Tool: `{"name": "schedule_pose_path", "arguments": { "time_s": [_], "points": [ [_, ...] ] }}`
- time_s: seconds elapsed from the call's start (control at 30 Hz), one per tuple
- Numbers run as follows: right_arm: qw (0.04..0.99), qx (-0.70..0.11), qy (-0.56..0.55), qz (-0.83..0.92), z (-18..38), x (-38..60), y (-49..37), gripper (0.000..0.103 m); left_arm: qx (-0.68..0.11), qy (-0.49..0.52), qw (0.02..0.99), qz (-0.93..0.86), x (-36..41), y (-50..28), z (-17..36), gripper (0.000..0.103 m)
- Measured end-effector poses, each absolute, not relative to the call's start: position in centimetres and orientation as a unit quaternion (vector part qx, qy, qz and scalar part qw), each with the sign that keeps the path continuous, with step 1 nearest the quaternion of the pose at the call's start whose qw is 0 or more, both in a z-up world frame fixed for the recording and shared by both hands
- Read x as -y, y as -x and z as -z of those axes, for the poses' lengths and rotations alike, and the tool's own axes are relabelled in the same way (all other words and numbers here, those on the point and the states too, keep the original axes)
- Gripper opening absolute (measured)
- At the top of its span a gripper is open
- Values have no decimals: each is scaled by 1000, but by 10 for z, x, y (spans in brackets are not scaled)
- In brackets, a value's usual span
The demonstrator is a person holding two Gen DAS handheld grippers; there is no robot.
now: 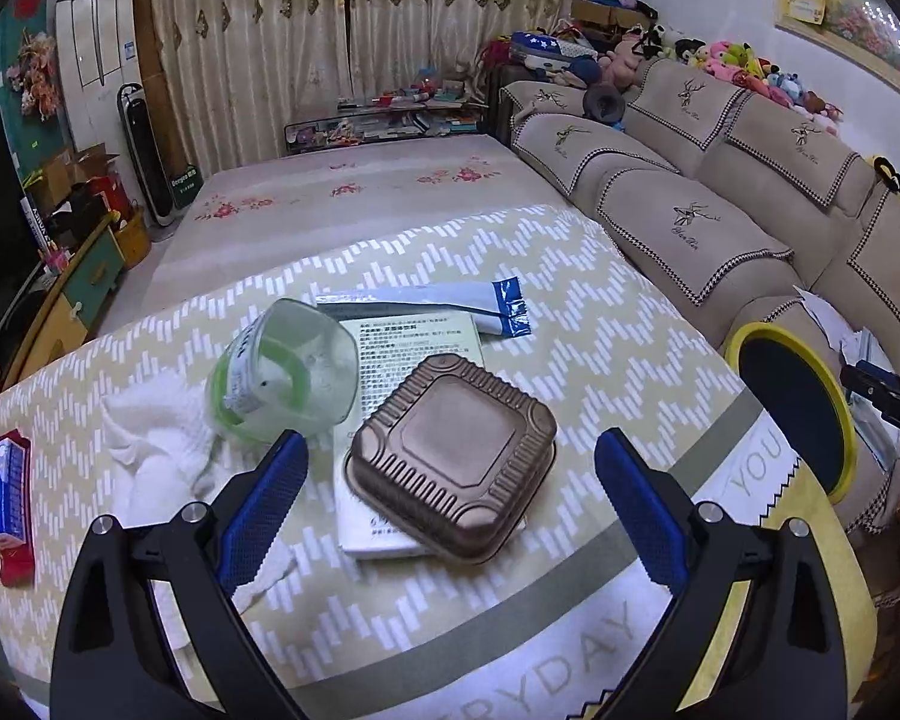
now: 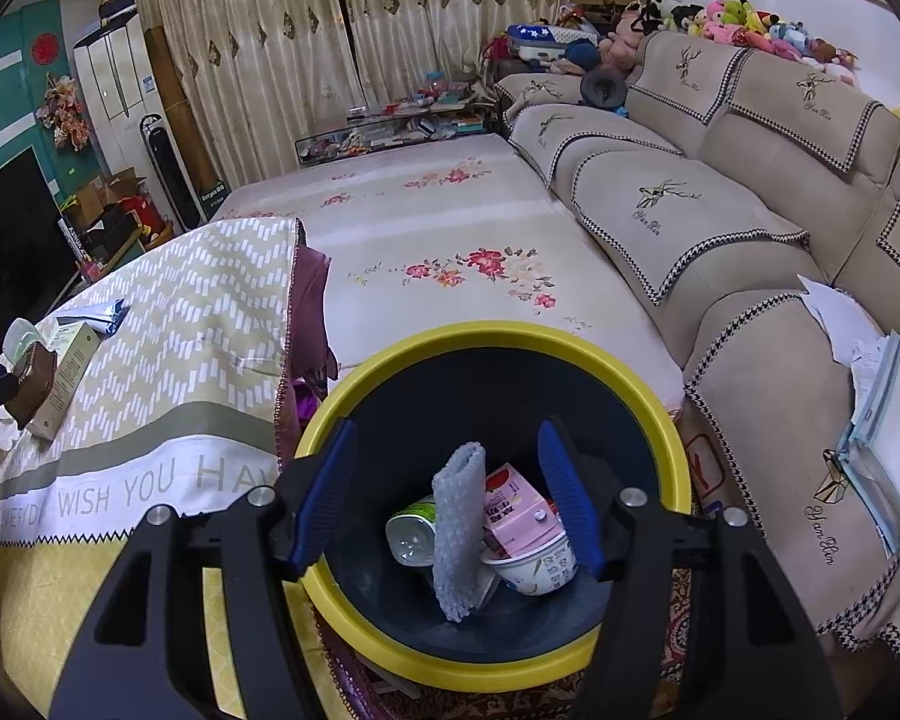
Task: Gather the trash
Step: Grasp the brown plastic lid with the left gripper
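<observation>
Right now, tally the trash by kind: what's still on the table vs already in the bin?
On the table:
brown clamshell container: 1
clear plastic cup: 1
white carton box: 1
blue-and-white wrapper: 1
white tissue: 1
red-and-blue packet: 1

In the yellow-rimmed bin:
grey bubble wrap: 1
pink milk carton: 1
paper cup: 1
can: 1

Total: 10
</observation>
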State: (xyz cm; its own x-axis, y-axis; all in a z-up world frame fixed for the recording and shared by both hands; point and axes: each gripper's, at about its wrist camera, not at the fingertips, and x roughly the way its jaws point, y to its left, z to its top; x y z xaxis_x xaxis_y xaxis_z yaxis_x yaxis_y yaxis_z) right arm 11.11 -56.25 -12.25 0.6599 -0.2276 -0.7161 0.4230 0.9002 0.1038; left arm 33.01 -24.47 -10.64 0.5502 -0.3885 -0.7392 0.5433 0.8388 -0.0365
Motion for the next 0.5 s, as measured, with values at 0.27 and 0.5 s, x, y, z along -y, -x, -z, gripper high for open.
{"name": "schedule_pose_path", "arguments": {
  "time_s": [0.27,0.5],
  "points": [
    [900,-373,-135,180,128,566,-111,62,-400,-102,874,256,256,-344,119,95],
    [898,-377,-138,181,132,569,-110,62,-405,-95,874,251,256,-350,128,92]
  ]
}}
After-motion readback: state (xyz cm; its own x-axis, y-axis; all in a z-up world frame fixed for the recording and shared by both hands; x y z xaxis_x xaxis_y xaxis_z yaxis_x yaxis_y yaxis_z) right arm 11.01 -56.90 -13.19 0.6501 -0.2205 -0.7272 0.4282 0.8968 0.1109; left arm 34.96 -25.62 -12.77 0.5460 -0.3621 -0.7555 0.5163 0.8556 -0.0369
